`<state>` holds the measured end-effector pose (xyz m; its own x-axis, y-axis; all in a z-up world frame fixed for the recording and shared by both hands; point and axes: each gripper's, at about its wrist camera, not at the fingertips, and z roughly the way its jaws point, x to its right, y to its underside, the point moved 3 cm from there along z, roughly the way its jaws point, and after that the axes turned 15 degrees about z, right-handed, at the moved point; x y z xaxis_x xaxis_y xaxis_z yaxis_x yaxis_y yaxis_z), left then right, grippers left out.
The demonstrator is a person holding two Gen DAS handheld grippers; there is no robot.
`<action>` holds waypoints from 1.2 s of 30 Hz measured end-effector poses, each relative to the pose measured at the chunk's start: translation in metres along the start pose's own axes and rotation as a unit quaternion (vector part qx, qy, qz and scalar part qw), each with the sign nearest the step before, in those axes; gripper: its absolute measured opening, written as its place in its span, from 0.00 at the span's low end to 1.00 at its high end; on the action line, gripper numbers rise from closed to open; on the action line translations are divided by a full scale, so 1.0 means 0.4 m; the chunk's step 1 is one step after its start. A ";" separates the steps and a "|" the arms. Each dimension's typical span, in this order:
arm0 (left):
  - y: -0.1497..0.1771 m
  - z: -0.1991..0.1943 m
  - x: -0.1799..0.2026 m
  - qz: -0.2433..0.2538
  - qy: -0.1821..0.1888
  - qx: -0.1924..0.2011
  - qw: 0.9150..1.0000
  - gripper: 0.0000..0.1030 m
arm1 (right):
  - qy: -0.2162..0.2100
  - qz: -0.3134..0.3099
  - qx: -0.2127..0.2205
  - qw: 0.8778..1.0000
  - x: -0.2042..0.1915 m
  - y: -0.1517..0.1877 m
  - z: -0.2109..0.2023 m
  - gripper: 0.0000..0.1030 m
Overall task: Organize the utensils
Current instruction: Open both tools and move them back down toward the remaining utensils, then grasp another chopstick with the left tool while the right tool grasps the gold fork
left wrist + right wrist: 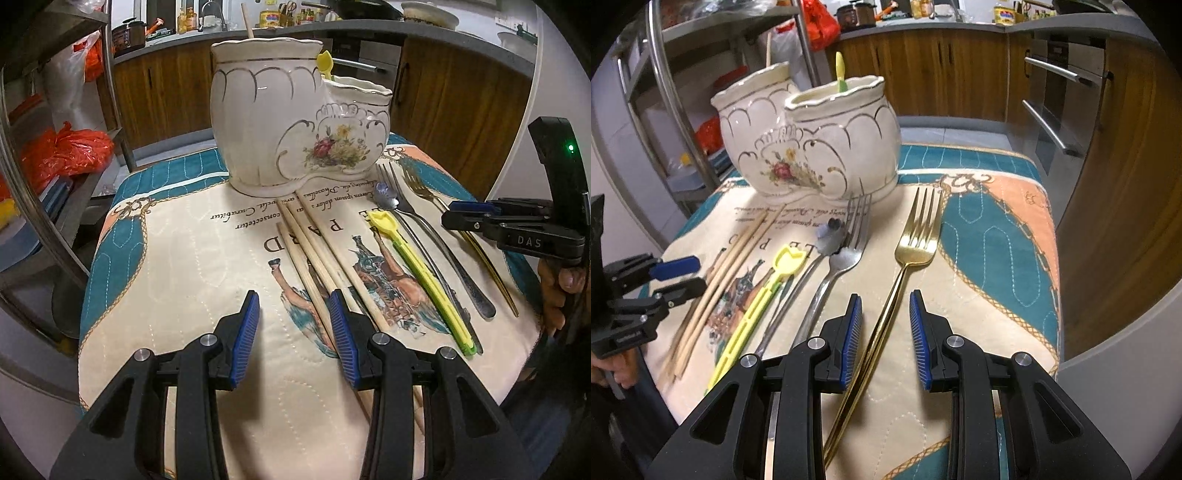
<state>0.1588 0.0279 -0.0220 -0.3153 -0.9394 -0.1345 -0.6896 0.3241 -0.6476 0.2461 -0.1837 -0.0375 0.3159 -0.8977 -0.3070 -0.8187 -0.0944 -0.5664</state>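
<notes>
Both claws I hold wide and empty: left claw (293, 332) over chopsticks (314, 258), right claw (885, 325) astride gold fork (916, 236). Holder (280, 122) at worktop's (192, 258) far edge; steel fork (846, 254) mid-worktop.

"DAS" on right gripper (471, 218), upside-down "PARD" and script on quilted cloth (184, 258)

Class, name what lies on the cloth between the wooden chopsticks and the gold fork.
In the right wrist view, between the chopsticks and gold fork lie a yellow plastic utensil, a small spoon and a silver fork.
</notes>
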 end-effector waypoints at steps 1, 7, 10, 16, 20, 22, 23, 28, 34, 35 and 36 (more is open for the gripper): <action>-0.001 0.001 -0.002 0.001 0.000 -0.003 1.000 0.35 | 0.004 -0.005 -0.001 1.000 -0.001 -0.002 0.002 0.17; -0.005 0.004 -0.022 0.009 0.010 -0.023 1.000 0.23 | 0.010 -0.035 -0.040 0.999 0.004 -0.018 0.007 0.14; -0.009 0.007 -0.043 0.014 0.030 -0.045 0.998 0.20 | 0.016 -0.049 -0.077 0.996 0.013 -0.032 0.008 0.13; -0.030 0.027 -0.079 0.034 0.077 -0.109 0.990 0.20 | 0.049 -0.082 -0.166 0.982 0.019 -0.064 0.026 0.13; -0.060 0.049 -0.076 0.064 0.093 -0.171 0.979 0.19 | 0.063 -0.081 -0.221 0.970 0.009 -0.088 0.053 0.13; -0.065 0.059 -0.075 0.067 0.104 -0.193 0.973 0.19 | 0.075 -0.084 -0.244 0.963 0.000 -0.099 0.067 0.14; -0.067 0.063 -0.075 0.070 0.104 -0.200 0.972 0.19 | 0.080 -0.084 -0.249 0.961 -0.003 -0.103 0.072 0.14; -0.070 0.068 -0.068 0.076 0.119 -0.244 0.959 0.19 | 0.090 -0.085 -0.254 0.959 -0.008 -0.113 0.079 0.15; -0.069 0.066 -0.045 0.105 0.099 -0.270 0.952 0.17 | 0.078 -0.059 -0.235 0.967 0.010 -0.110 0.067 0.10; -0.070 0.067 -0.048 0.104 0.096 -0.271 0.952 0.10 | 0.076 -0.053 -0.232 0.968 0.015 -0.110 0.066 0.10; -0.072 0.066 -0.049 0.102 0.095 -0.272 0.952 0.07 | 0.073 -0.046 -0.227 0.970 0.021 -0.110 0.062 0.09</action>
<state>0.2021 0.0340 -0.0206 -0.5548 -0.8308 -0.0443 -0.8212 0.5554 -0.1311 0.2968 -0.1763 -0.0342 0.3527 -0.9251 -0.1410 -0.9279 -0.3263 -0.1804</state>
